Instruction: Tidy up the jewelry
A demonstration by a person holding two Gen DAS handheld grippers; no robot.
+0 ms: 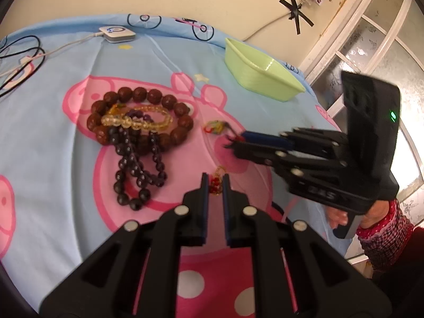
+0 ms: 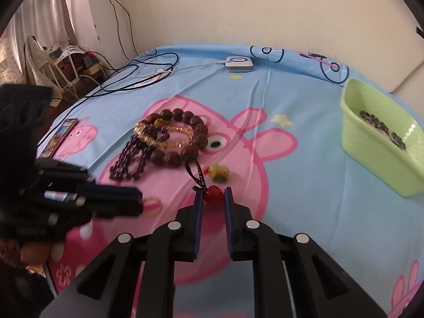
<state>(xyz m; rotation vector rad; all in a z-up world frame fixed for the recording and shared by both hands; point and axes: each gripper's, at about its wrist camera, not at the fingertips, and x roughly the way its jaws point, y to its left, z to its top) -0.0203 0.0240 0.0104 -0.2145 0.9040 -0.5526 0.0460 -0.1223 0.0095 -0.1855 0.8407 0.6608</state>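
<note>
My left gripper (image 1: pixel 215 185) is shut on a small red and gold chain piece (image 1: pixel 216 182) just above the pink print of the bedsheet. From the right wrist view its gold loop (image 2: pixel 152 206) hangs at the left gripper (image 2: pixel 140 202) tips. My right gripper (image 2: pixel 213 198) is shut on a red pendant (image 2: pixel 213 197) whose black cord (image 2: pixel 198 175) trails back toward the pile. A brown wooden bead bracelet (image 1: pixel 140 95), a yellow crystal bracelet (image 1: pixel 137 124) and a dark purple bead strand (image 1: pixel 132 164) lie heaped together. A small yellow-green charm (image 2: pixel 220 173) lies beside them.
A light green basin (image 2: pixel 379 159) at the right edge of the bed holds a dark bead bracelet (image 2: pixel 381 129). A white device (image 1: pixel 116 33) with its cable and black wires (image 2: pixel 137 74) lie at the far side. A patterned sleeve (image 1: pixel 381 233) holds the right gripper.
</note>
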